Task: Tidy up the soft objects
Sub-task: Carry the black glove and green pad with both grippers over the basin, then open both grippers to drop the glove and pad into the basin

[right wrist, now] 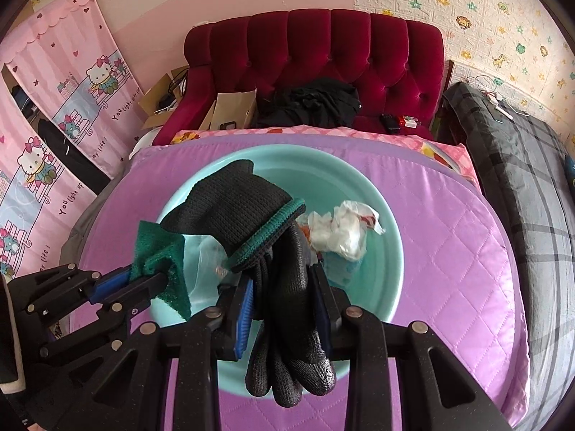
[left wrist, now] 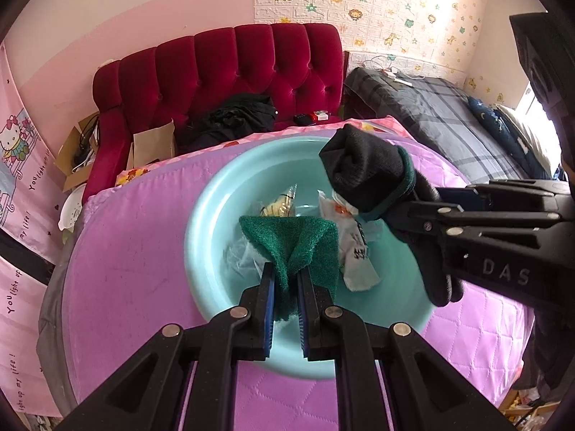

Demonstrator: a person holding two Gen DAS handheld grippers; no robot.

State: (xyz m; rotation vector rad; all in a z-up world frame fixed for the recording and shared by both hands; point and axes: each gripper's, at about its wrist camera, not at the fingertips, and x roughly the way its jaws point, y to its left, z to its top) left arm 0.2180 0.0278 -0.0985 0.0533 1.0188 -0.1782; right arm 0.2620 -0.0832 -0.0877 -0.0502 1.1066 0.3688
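My left gripper (left wrist: 284,269) is shut on a green scouring pad (left wrist: 298,237), which hangs folded over the teal basin (left wrist: 208,222). My right gripper (right wrist: 284,273) is shut on a pair of black knit gloves with a teal cuff (right wrist: 248,208); the glove fingers dangle below the jaws. Both grippers hover over the basin, side by side. The left gripper (right wrist: 158,280) with the pad (right wrist: 161,251) shows at the left in the right wrist view. The right gripper (left wrist: 399,215) with the gloves (left wrist: 363,172) shows at the right in the left wrist view.
The basin (right wrist: 381,215) sits on a purple quilted cover (right wrist: 449,251) and holds crumpled white plastic wrappers (right wrist: 341,230) and a clear bag (left wrist: 240,255). A red tufted sofa (left wrist: 230,68) with black clothing stands behind, a grey plaid bed (left wrist: 442,115) at the right.
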